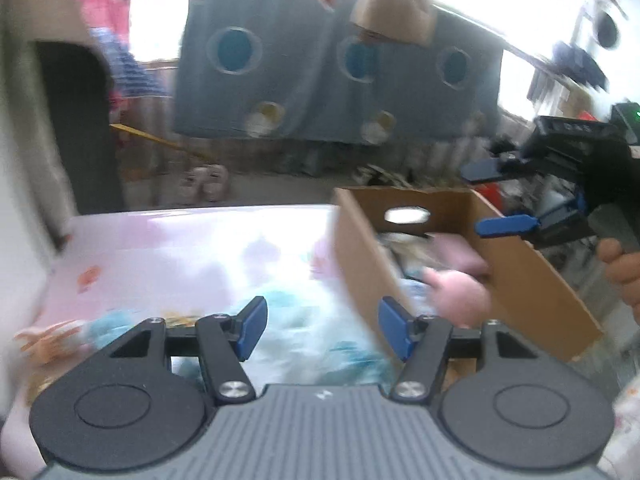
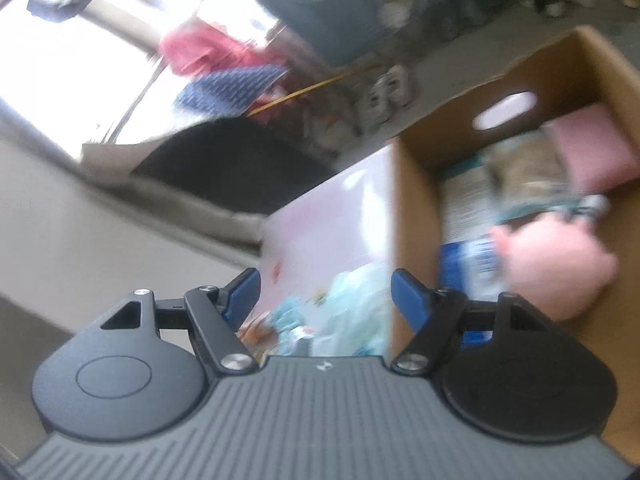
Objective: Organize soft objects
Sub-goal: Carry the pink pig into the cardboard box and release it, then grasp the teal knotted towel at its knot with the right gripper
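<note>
Inside the cardboard box [image 2: 412, 200], which stands on the right part of a table covered with a pink and pale blue patterned cloth [image 1: 168, 248], lies a pink plush toy [image 2: 556, 268], resting against the near inner side among other soft things: a folded pink cloth [image 2: 596, 148] at the far end, a mottled grey-green bundle [image 2: 532, 172] in the middle, and a blue and white printed item [image 2: 468, 232] under them. The printing on that item is too blurred to read, and no brand or label is legible anywhere in either view. In the left wrist view the same pink plush toy [image 1: 460, 292] shows over the box's near wall [image 1: 364, 272], just beyond and to the right of the left gripper [image 1: 324, 328], whose blue pads [image 1: 252, 328] stand wide apart with nothing between them, over the cloth and the box edge. The right gripper [image 2: 326, 300] is likewise spread wide and empty; the box's left wall runs up between its fingers, and the plush toy sits just past its right finger [image 2: 412, 300], not touching it as far as the blur allows. From the left view the right gripper [image 1: 492, 196] appears at the box's far right rim, fingers parted, held by a hand [image 1: 624, 272].
</note>
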